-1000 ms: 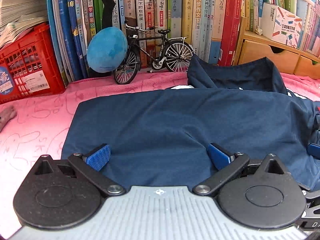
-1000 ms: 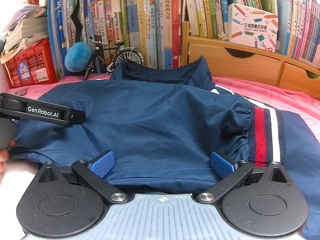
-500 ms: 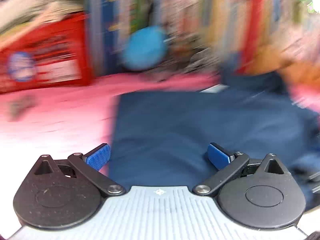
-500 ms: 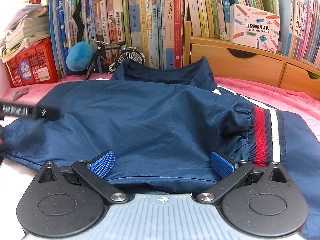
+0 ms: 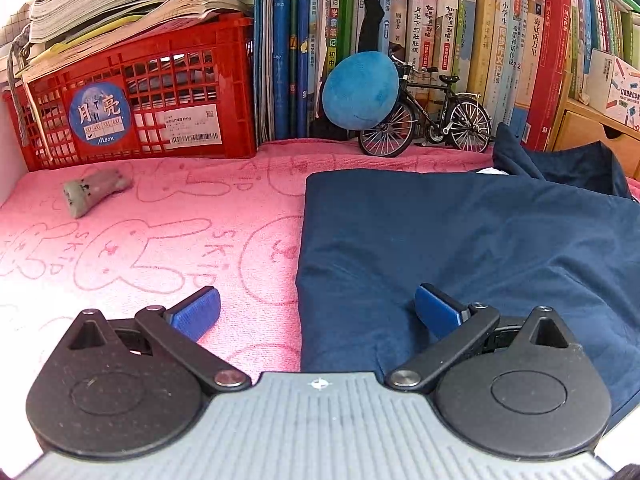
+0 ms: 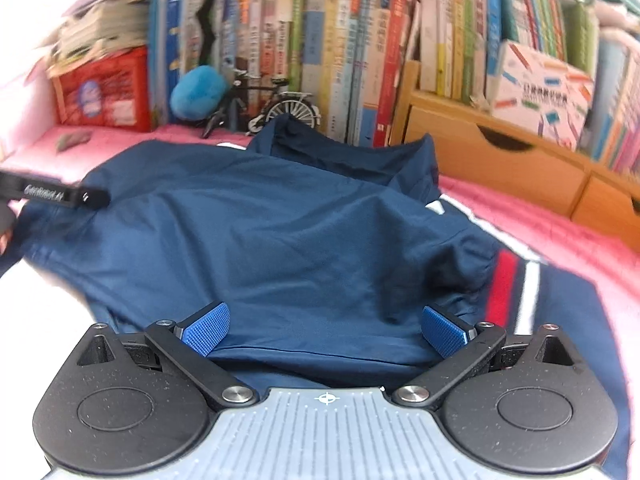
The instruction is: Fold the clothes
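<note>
The navy jacket (image 6: 288, 240) lies partly folded on the pink surface (image 5: 132, 248), sleeve tucked across, while the left claw (image 5: 318, 312) and right claw (image 6: 326, 330) gape wide and empty, so more folds seem needed.

The jacket (image 5: 460, 240) lies spread on the towel (image 5: 160, 240), to the right in the left wrist view. Behind it a row of books (image 5: 440, 40) stands upright, with a model bicycle (image 5: 428, 120) and a plush ball (image 5: 360, 90) before them (the ball touching the bicycle's front). Left of these sits a crate (image 5: 140, 100) with papers on top; right of the books, wooden drawers (image 6: 500, 160).
</note>
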`<state>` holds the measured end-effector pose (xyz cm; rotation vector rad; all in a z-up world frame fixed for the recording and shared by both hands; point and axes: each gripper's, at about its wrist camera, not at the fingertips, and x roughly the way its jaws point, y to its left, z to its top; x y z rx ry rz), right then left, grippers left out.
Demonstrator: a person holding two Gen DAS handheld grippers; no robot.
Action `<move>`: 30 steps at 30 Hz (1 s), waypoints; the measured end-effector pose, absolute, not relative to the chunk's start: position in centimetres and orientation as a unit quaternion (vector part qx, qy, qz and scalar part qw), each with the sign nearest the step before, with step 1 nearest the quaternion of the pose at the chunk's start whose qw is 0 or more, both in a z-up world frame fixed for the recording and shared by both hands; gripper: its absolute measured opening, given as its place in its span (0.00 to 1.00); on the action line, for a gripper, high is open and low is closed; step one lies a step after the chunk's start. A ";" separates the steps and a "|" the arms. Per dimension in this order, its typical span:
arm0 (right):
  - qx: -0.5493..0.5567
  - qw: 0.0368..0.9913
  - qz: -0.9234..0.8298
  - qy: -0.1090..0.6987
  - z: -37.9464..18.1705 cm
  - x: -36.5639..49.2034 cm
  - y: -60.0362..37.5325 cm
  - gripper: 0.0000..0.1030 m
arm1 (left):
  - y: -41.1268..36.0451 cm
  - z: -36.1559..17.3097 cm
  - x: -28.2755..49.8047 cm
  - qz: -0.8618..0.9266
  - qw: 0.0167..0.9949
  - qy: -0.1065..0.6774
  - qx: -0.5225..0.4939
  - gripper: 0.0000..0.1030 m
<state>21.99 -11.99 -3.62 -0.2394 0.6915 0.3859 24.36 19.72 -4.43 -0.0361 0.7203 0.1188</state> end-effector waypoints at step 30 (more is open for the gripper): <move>-0.149 0.937 0.205 0.241 0.3 16.2 -14.4 1.00 | 19.2 -0.3 19.5 0.053 0.945 0.322 -0.008 1.00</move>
